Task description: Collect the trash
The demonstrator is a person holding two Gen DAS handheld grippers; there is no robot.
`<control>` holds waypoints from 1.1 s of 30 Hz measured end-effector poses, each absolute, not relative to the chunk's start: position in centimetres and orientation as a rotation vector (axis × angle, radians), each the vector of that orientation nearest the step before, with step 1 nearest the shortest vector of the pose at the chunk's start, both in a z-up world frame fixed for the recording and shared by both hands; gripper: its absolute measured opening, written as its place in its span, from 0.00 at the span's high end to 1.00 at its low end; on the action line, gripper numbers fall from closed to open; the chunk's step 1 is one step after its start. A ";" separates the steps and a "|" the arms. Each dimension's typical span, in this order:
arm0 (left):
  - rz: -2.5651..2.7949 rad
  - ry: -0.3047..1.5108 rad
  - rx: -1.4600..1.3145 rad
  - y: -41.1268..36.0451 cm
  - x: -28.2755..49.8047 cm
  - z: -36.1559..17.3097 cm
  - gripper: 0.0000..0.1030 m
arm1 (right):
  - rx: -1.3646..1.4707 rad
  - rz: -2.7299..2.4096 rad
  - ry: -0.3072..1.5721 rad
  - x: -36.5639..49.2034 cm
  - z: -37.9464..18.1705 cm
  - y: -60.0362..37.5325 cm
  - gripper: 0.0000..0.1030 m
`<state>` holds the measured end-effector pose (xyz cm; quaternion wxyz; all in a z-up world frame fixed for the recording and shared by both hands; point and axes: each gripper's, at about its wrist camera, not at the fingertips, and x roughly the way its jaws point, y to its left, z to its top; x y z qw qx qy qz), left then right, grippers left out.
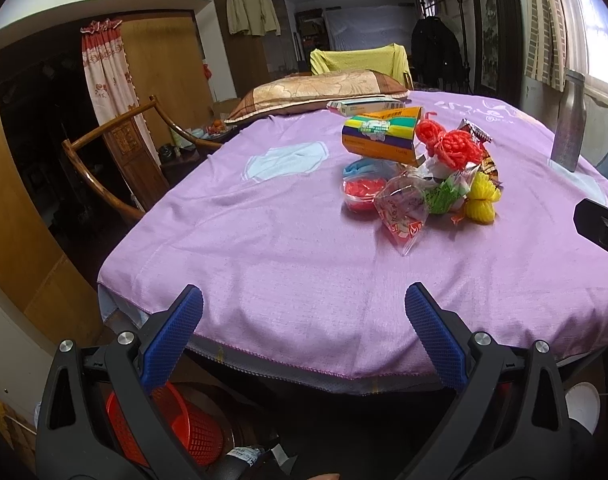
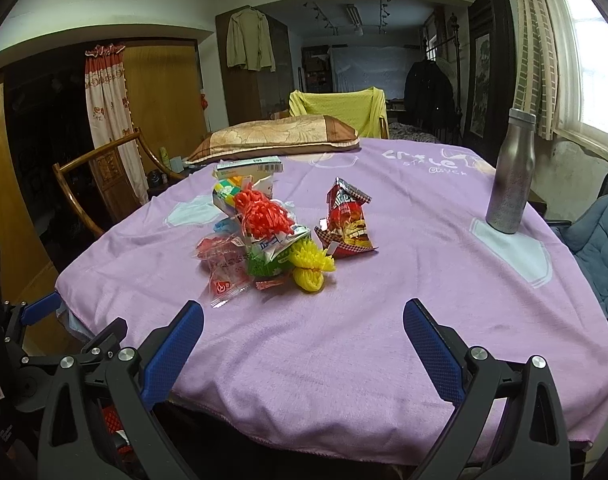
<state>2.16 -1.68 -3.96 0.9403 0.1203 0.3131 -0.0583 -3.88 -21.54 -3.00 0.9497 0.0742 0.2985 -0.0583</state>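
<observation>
Nothing collected yet, by the look of it. All trash heaped mid-table on the purple cloth [image 2: 344, 340]: red foam net [image 2: 263, 216], yellow foam net [image 2: 310, 268], red snack bag [image 2: 346, 222], clear wrapper with red print [image 2: 223, 276], green wrapper [image 2: 263, 268], striped carton [image 1: 380, 134], small tub of red pieces [image 1: 362, 194], flat white box [image 2: 249, 168] behind.

Left gripper [image 1: 304, 332] held back at the near table edge, jaws spread wide, nothing between them. Right gripper [image 2: 304, 340] likewise low over the near cloth, jaws released and empty. Both well apart from the pile.

Red mesh basket [image 1: 175, 428] on the floor under the table edge, probably the bin; contents hidden. Whole job left: each piece to be picked and dropped.

Metal bottle [image 2: 510, 172] upright near the far right edge, likely not trash. Pillow [image 2: 279, 136] at the far side.

Writing: white lettering on the cloth near the bottle, partly "style"; rest unclear. Barcode on the flat box. Print on bag and wrappers too small to read.
</observation>
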 end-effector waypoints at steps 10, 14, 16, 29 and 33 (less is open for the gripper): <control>-0.117 0.673 0.242 -2.0 3.9 -4.9 0.06 | 0.162 -0.116 0.629 -2.3 -3.8 -22.1 0.05; -0.121 0.678 0.242 -2.2 4.5 -5.0 0.06 | 0.160 -0.116 0.632 -1.7 -3.9 -22.2 0.05; -0.123 0.680 0.244 -2.4 4.9 -5.1 0.06 | 0.159 -0.116 0.633 -1.3 -3.9 -22.4 0.05; -0.234 0.739 0.202 -4.7 9.3 -5.4 0.06 | 0.187 -0.138 0.653 1.3 -5.4 -25.6 0.05; -0.311 0.772 0.174 -6.3 11.3 -4.8 0.05 | 0.216 -0.172 0.651 1.5 -5.7 -27.6 0.05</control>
